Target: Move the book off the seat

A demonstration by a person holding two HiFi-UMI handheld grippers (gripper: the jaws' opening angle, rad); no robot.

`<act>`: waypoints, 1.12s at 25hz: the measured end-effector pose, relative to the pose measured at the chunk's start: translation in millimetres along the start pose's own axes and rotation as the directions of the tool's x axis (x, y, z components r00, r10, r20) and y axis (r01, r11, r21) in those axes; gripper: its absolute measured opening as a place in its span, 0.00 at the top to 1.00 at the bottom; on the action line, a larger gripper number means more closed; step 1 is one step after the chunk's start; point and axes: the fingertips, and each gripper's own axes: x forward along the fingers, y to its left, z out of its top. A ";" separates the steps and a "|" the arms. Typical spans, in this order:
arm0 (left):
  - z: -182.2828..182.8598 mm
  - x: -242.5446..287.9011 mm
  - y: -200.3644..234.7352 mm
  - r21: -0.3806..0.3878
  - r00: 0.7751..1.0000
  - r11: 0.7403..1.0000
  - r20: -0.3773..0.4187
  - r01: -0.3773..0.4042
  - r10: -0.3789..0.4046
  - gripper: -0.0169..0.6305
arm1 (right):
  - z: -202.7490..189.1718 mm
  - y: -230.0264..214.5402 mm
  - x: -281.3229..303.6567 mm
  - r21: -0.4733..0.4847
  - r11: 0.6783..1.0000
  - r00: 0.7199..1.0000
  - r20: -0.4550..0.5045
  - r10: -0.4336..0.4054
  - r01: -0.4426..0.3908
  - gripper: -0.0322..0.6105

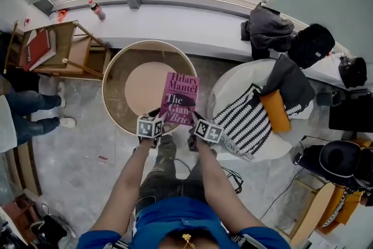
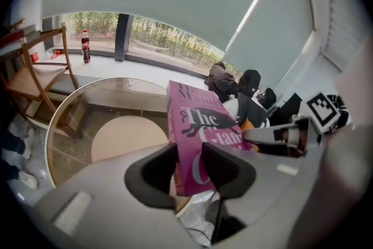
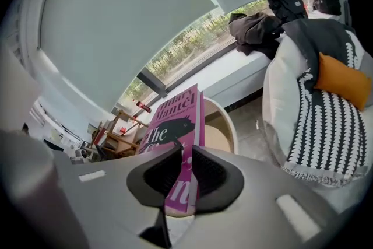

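A magenta paperback book (image 1: pixel 179 97) is held in the air over the round glass table (image 1: pixel 115 61), cover up. My left gripper (image 1: pixel 157 116) is shut on its near left corner, and my right gripper (image 1: pixel 194 119) is shut on its near right corner. In the left gripper view the book (image 2: pixel 201 125) stands on edge between the dark pads of the left gripper (image 2: pixel 189 171). In the right gripper view the book (image 3: pixel 173 119) is pinched thin between the pads of the right gripper (image 3: pixel 185 175). The seat, a white armchair (image 1: pixel 233 87), stands to the right of the book.
A striped blanket (image 1: pixel 250 122) and an orange cushion (image 1: pixel 274 111) lie on the armchair. A wooden folding chair (image 1: pixel 70 52) bearing a red book (image 1: pixel 38 48) stands at the left, beside a person's legs (image 1: pixel 32 111). A bottle (image 1: pixel 97 10) and dark bags (image 1: pixel 291 35) are on the windowsill.
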 end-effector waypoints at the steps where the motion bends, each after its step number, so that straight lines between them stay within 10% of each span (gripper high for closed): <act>1: -1.5 -3.5 14.9 -0.008 1.000 1.000 0.000 -0.009 0.009 0.77 | -4.6 9.5 11.6 -0.009 1.000 1.000 -0.012 0.006 -0.006 0.87; 17: -68.7 46.5 130.3 -0.152 0.997 0.986 -0.050 -0.068 0.061 0.77 | -70.5 12.5 139.6 -0.121 0.993 0.980 -0.197 -0.011 -0.013 0.86; 28: -103.8 93.2 162.5 -0.092 0.976 0.990 -0.200 -0.110 0.090 0.76 | -91.0 -12.6 190.7 -0.225 0.973 0.948 -0.297 -0.110 0.042 0.85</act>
